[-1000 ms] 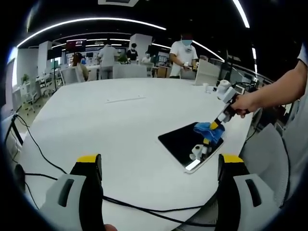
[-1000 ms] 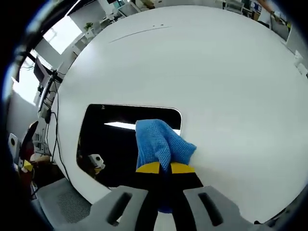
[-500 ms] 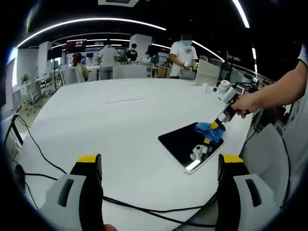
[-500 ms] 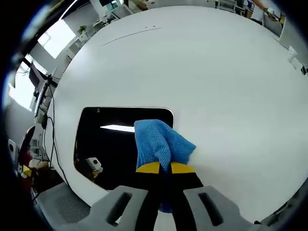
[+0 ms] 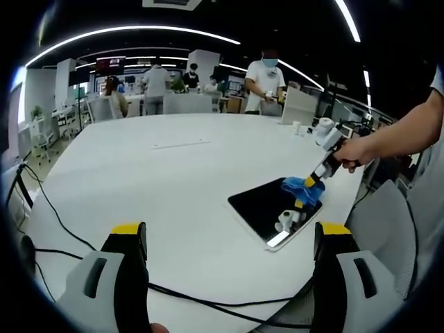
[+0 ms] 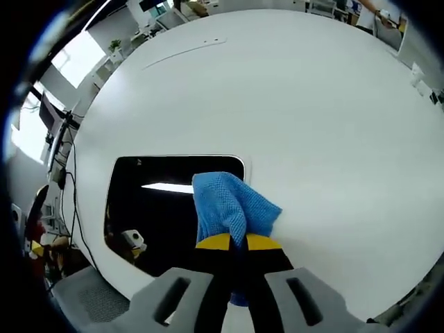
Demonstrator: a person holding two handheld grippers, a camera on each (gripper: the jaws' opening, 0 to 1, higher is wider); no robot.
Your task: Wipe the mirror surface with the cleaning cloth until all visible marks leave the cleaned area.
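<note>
A blue cloth (image 6: 232,207) is clamped in the right gripper (image 6: 234,243) and pressed on the mirror (image 6: 159,201), which lies near the white table's (image 6: 312,125) edge. The left gripper's (image 5: 229,232) jaws are held apart.

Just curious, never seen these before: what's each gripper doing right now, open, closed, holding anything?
Left gripper: open, holding nothing.
Right gripper: closed on the blue cloth, pressed on the mirror.
</note>
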